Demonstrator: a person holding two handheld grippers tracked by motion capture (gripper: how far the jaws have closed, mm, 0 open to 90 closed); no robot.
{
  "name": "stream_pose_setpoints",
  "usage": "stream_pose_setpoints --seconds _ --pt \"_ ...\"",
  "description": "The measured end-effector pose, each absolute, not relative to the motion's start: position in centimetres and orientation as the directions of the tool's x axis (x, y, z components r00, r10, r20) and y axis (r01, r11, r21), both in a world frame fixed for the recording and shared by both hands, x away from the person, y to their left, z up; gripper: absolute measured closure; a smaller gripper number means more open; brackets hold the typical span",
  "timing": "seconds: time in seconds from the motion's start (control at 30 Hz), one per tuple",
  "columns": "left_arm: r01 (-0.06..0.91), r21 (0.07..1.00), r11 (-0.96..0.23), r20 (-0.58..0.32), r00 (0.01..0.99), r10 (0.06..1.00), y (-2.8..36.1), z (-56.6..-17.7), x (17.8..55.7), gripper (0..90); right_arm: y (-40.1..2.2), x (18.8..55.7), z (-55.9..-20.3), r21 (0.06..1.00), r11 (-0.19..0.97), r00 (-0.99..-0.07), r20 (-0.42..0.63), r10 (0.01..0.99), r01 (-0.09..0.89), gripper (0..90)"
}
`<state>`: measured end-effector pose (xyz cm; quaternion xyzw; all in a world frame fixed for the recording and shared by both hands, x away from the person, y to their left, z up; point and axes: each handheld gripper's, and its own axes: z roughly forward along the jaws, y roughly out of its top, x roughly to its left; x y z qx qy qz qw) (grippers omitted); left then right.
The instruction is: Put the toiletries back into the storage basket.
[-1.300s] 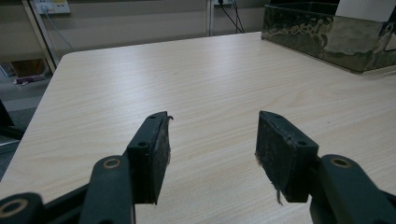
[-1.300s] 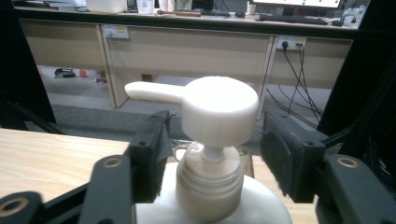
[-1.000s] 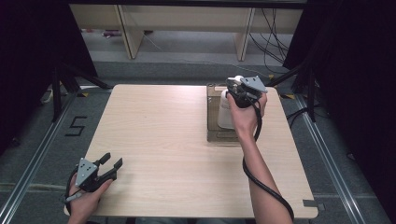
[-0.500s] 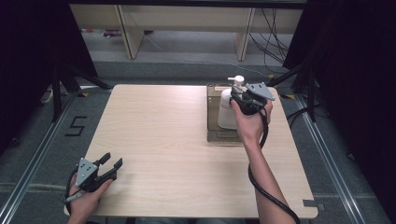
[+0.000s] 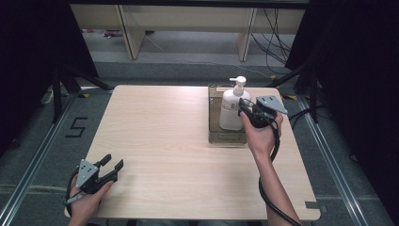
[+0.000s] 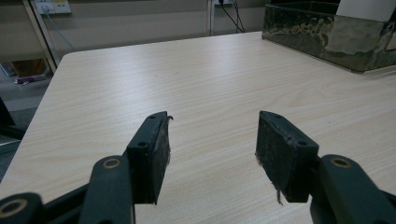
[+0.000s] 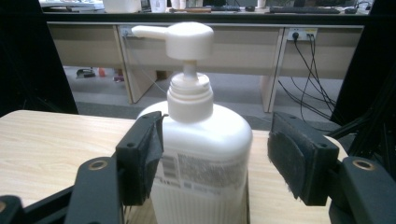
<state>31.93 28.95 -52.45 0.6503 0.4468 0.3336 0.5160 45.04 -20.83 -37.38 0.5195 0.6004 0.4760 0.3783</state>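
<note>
The right gripper [image 7: 212, 154] is straddling the white pump bottle [image 7: 201, 154], which is standing in the dark tray [image 5: 214, 136] at the upper right of the high view; its jaws are apart, the left pad touching, the right clear. Closing off-centre risks tipping the bottle against the tray wall. The bottle's base is cut off. The left gripper [image 6: 212, 154] is resting open over the desk [image 5: 160, 127].

Pale wood table [image 5: 179, 141], dark tray [image 5: 226, 137] on its far right part

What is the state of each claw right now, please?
Left claw: open, holding nothing, low over the table.
Right claw: open around the pump bottle, jaws on both sides, not yet closed on it.
</note>
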Motion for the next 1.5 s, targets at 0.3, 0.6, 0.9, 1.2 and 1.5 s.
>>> stream_pose_setpoints --seconds 0.3,0.6,0.9,1.2,1.5 --pt "0.231 0.971 -0.068 -0.026 0.380 0.924 28.9 -52.5 32.0 43.8 -22.1 43.0 -38.4 0.964 0.010 -0.167 0.036 0.985 0.267 37.3" --pt "0.237 0.969 -0.067 -0.028 0.377 0.926 28.9 -52.5 31.9 43.8 -23.5 41.4 -39.6 0.958 0.017 -0.163 0.031 0.986 0.285 37.3" --pt "0.237 0.969 -0.068 -0.027 0.376 0.926 28.9 -52.4 31.9 43.8 -24.8 39.8 -41.9 0.952 0.005 -0.148 0.043 0.988 0.306 37.3" --pt "0.238 0.969 -0.068 -0.027 0.375 0.927 28.9 -52.4 31.9 43.7 -25.6 38.4 -44.0 0.942 -0.019 -0.134 0.068 0.989 0.336 37.4" --pt "0.232 0.971 -0.065 -0.028 0.377 0.926 28.9 -52.5 32.0 43.7 -26.9 37.9 -46.3 0.936 0.036 -0.152 0.019 0.988 0.350 37.3"
